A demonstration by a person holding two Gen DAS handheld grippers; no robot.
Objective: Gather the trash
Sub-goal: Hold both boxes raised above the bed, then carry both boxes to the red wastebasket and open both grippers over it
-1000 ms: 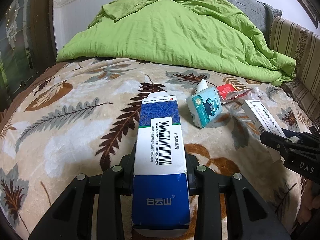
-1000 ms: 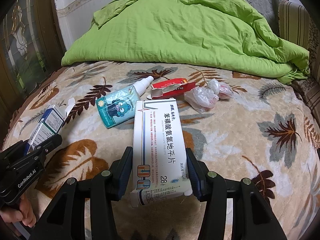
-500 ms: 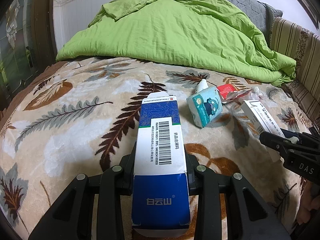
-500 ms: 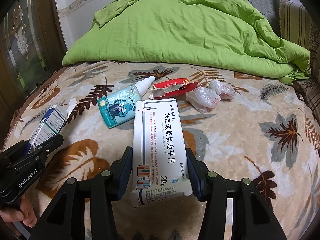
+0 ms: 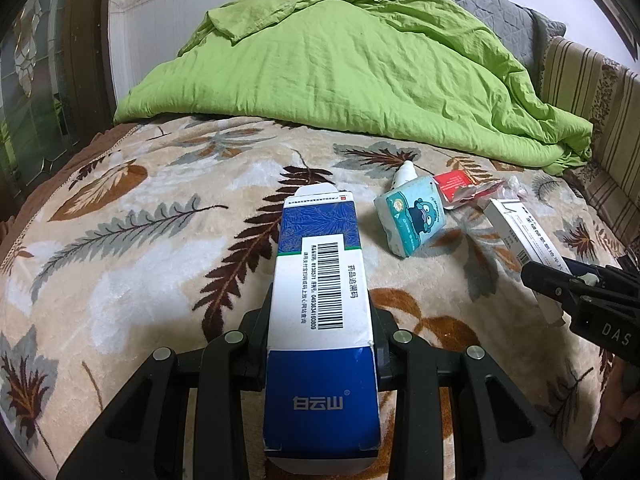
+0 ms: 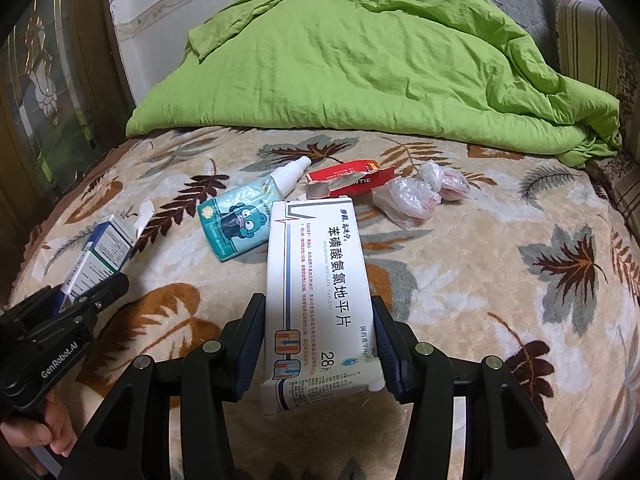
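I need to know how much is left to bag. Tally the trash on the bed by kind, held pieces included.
Cardboard boxes: 3, the blue and white box in the left gripper, the white tablet box in the right gripper, and the torn red box.
Tissue packs: 1, teal pack.
Spray bottles: 1, white bottle.
Crumpled plastic bags: 2.
Total: 7

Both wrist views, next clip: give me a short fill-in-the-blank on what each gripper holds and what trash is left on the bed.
1. The left gripper is shut on a box coloured white and ____.
2. The right gripper is shut on a white tablet box printed with the number ____.
3. The spray bottle lies beside a ____ tissue pack printed with a cartoon.
4. The torn carton next to the crumpled plastic bags is ____.

Missing words: blue; 28; teal; red
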